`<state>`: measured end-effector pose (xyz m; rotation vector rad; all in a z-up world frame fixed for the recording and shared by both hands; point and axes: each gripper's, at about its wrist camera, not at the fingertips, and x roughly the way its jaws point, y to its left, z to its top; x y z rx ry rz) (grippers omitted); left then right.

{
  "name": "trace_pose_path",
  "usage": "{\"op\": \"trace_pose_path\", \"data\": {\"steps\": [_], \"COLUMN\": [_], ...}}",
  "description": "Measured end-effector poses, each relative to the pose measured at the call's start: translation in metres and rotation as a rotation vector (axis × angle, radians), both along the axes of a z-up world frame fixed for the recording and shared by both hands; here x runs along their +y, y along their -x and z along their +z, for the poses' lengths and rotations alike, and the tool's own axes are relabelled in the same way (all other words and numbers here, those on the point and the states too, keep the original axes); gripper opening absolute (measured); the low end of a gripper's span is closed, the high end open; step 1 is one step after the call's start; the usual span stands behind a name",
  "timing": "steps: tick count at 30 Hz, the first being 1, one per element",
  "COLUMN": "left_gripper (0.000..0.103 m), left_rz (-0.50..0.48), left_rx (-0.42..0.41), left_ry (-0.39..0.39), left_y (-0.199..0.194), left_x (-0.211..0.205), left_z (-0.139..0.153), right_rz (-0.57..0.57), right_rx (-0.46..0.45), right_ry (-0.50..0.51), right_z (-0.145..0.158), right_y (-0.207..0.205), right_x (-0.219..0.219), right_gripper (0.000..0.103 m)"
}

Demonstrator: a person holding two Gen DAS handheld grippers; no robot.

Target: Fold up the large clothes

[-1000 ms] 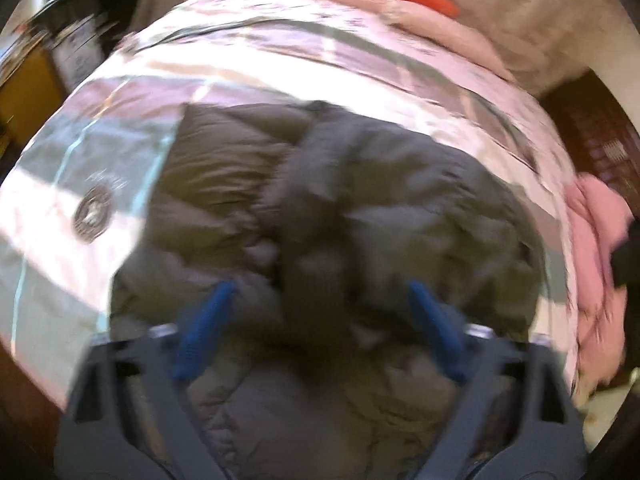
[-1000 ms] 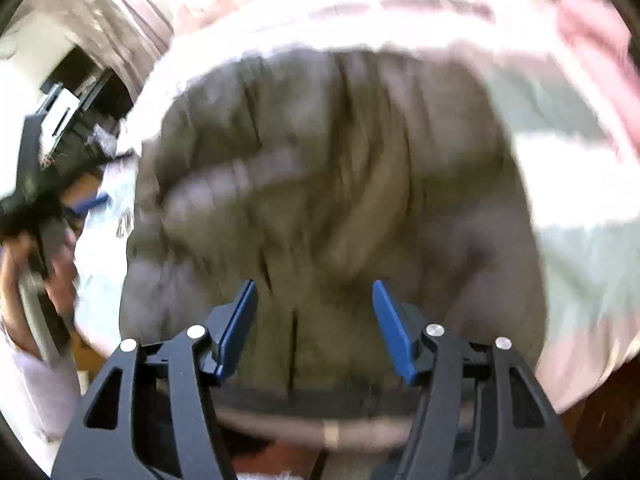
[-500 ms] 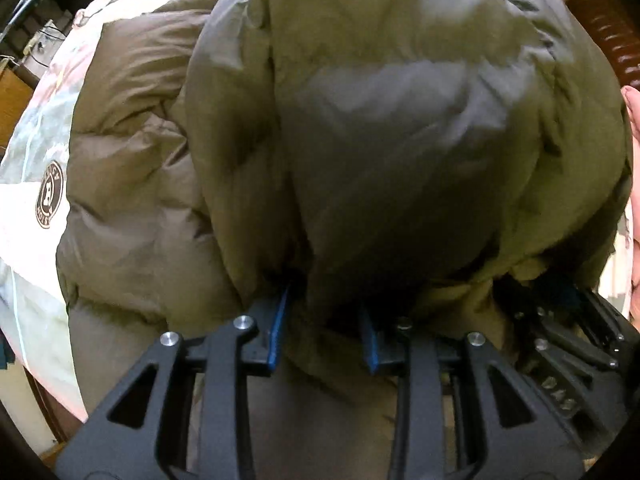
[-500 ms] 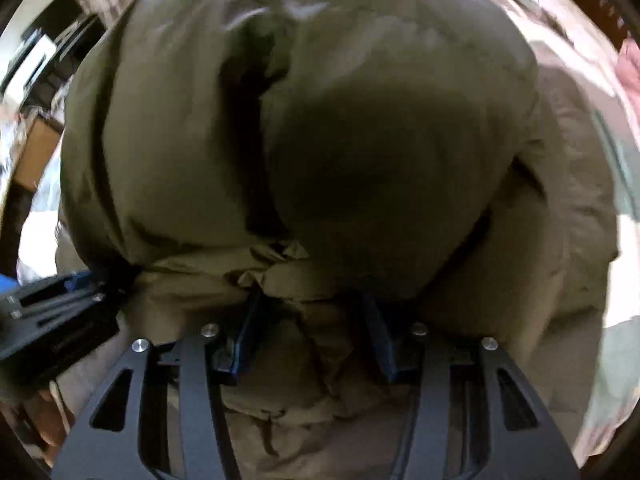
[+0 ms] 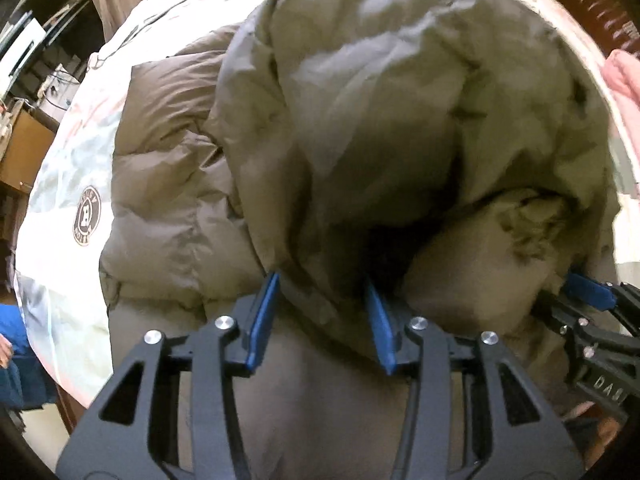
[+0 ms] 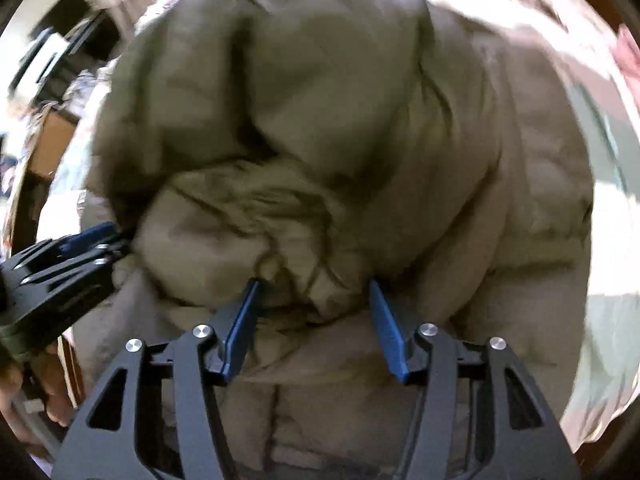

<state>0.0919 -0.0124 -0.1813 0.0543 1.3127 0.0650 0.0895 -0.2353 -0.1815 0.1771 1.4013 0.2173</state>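
An olive-brown puffer jacket (image 5: 360, 128) lies on a bed, its far part folded over towards me into a thick roll. My left gripper (image 5: 322, 282) points down at the near edge of that fold. Its jaws are opening, and the hem lies loosely between the blue pads (image 5: 262, 320). In the right wrist view the same jacket (image 6: 320, 100) fills the frame. My right gripper (image 6: 315, 282) stands at the bunched edge with its jaws opening too, puffy cloth between them. Each gripper shows in the other's view: the right gripper (image 5: 588, 294) and the left gripper (image 6: 76, 248).
The pale bedspread (image 5: 60, 272) carries a round brown logo (image 5: 86, 216) left of the jacket. A pink cloth (image 5: 626, 76) lies at the far right. Wooden furniture (image 5: 24, 148) and shelves stand beyond the bed's left edge. A person's hand (image 6: 52, 396) holds the left gripper.
Both grippers came down close onto the jacket, bringing its far part over into a fold. Their jaws pinched the edge half a second ago and now stand wider.
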Motion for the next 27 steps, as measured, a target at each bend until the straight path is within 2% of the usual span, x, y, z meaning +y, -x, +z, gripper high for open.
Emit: {"op": "trace_pose_path", "data": {"steps": [4,8,11,14,16,18,20,22,23,24,26,27], "left_gripper": [0.056,0.057,0.057,0.057,0.056,0.056,0.056,0.057,0.058,0.06,0.062,0.062], "left_rz": [0.031,0.075,0.102,0.106,0.096,0.085,0.093,0.105,0.117,0.118,0.116,0.117], "left_rx": [0.023,0.024,0.019,0.013,-0.004,-0.051,-0.13,-0.254,-0.327,-0.359,-0.385,-0.372], "left_ry": [0.005,0.01,0.002,-0.013,-0.026,-0.017,0.03,0.065,0.059,0.043,-0.022,-0.027], "left_y": [-0.026,-0.048,-0.055,-0.051,-0.049,-0.041,-0.039,-0.047,-0.056,-0.063,-0.085,-0.093], "left_x": [0.006,0.008,0.008,0.005,0.002,0.003,0.006,0.008,0.009,0.008,0.004,0.006], "left_z": [-0.019,-0.029,-0.031,-0.023,-0.011,0.01,0.032,0.058,0.069,0.073,0.071,0.065], "right_rz": [-0.051,-0.109,-0.097,-0.087,-0.096,-0.071,-0.088,-0.122,-0.131,-0.142,-0.158,-0.166], "right_rx": [0.034,0.028,-0.002,0.002,-0.116,-0.307,-0.463,-0.549,-0.569,-0.575,-0.542,-0.515], "right_ry": [-0.027,-0.051,0.0,0.022,-0.048,-0.081,-0.072,-0.084,-0.075,-0.061,-0.059,-0.066], "right_z": [-0.021,-0.036,-0.034,-0.016,0.02,0.06,0.09,0.105,0.107,0.105,0.087,0.076], "right_y": [-0.027,-0.046,-0.042,-0.029,-0.012,0.003,0.005,-0.006,-0.017,-0.032,-0.055,-0.063], "right_x": [-0.007,-0.014,-0.013,-0.018,-0.028,-0.034,-0.039,-0.051,-0.052,-0.055,-0.041,-0.022], "right_gripper": [0.058,0.06,0.061,0.061,0.061,0.061,0.061,0.062,0.062,0.062,0.062,0.061]}}
